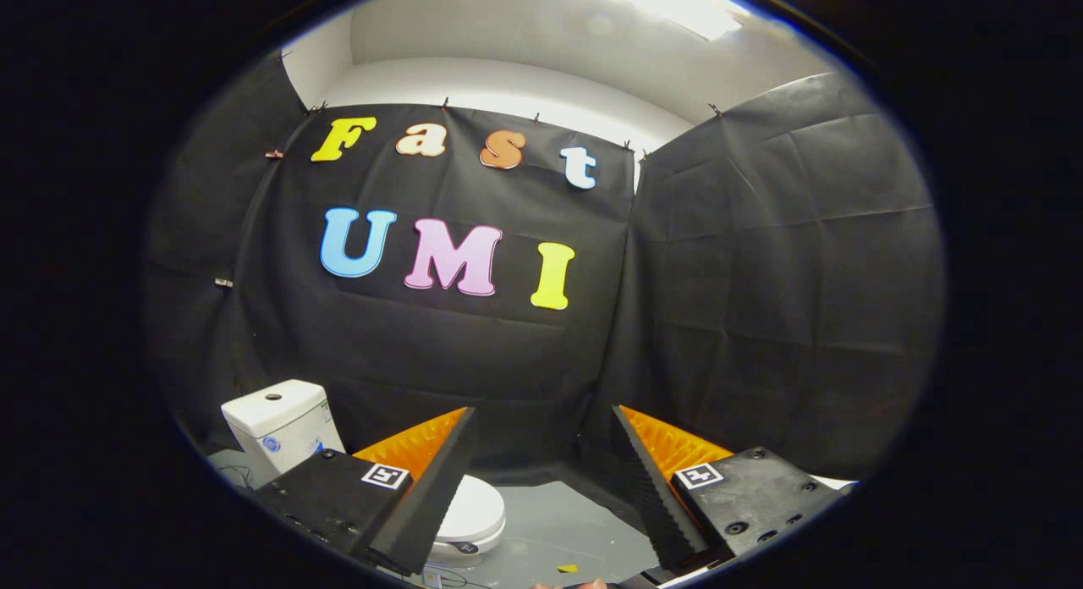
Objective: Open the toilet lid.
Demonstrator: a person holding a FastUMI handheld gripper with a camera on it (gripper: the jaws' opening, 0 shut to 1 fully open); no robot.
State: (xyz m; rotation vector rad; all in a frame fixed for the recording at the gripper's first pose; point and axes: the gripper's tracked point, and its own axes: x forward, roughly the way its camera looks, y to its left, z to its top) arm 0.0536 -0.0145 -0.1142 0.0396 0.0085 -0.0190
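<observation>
1. Toilet lid (pixel 475 506) is down/closed on the bowl, low on the grey floor (pixel 563 513), partly hidden behind the left finger.
2. White tank (pixel 279 428) stands behind it, against the black cloth wall (pixel 761 276).
3. Gripper (pixel 541 479): jaws spread wide, nothing btwn them; lid beyond and left of the gap.
4. Small yellow scrap (pixel 567 568) on floor near fingers.

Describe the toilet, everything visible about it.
The toilet is a small white model that looks like glossy ceramic or plastic. Its boxy tank has a flat cover with a dark round button on top and a small round sticker on its front. The rounded lid lies shut over the bowl. It stands on the grey floor against the black cloth wall. The open tool is apart from it; one finger hides part of the bowl.
</observation>
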